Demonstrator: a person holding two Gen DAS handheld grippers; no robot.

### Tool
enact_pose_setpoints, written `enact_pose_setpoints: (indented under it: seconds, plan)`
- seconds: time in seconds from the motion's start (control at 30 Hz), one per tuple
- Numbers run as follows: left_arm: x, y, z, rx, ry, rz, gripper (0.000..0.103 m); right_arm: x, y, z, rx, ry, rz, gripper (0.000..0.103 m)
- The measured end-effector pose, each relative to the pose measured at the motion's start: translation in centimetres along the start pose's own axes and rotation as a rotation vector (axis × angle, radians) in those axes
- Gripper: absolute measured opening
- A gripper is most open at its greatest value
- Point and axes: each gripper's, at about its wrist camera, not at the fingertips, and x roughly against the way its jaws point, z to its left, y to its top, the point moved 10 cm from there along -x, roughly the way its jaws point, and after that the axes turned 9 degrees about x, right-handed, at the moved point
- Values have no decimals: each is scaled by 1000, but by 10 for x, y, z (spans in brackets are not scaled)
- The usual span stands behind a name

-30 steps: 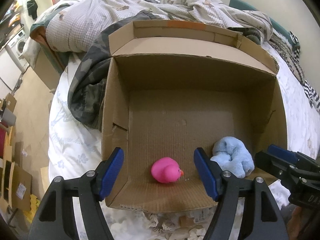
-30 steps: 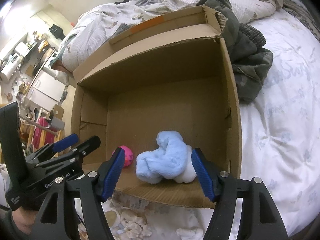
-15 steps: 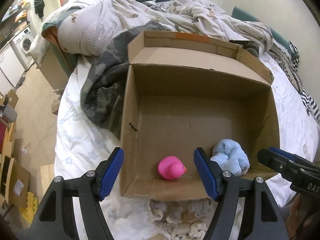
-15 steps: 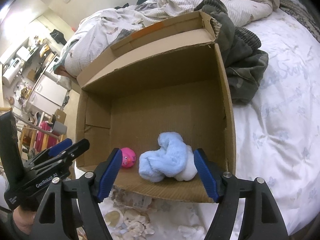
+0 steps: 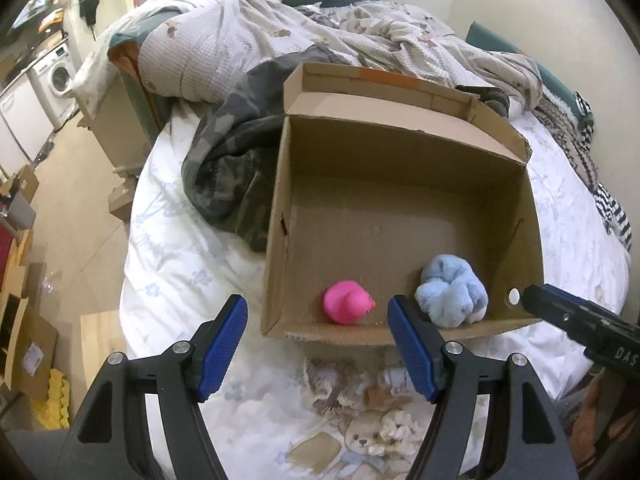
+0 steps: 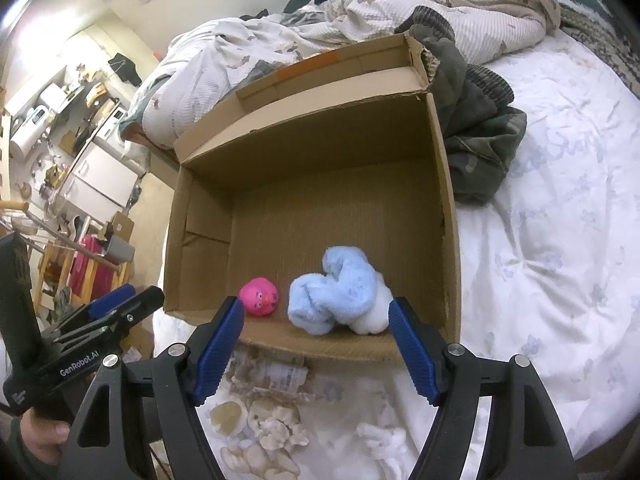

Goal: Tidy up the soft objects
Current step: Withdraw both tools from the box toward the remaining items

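Observation:
An open cardboard box lies on the bed. Inside, near its front wall, sit a pink toy duck and a light blue plush. My left gripper is open and empty, held above the bed just in front of the box. My right gripper is open and empty, also just in front of the box. Cream and brown soft items lie on the bed below both grippers.
A camouflage garment lies left of the box, and a dark garment lies to its right. A rumpled duvet is behind. The bed edge and floor with cartons are at the left. A white fluffy item lies near the right gripper.
Both grippers have drawn back and up from the box, so it looks smaller. The duck and blue plush stay inside. Soft items on the bed have come into view.

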Motion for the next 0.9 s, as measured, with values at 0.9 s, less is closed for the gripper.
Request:
enact_pose_setpoints:
  seconds: [0.9]
  plan:
    - [-76,-167,4,-190,42,530,61,-6,-70,-10,-50,-18,163,79]
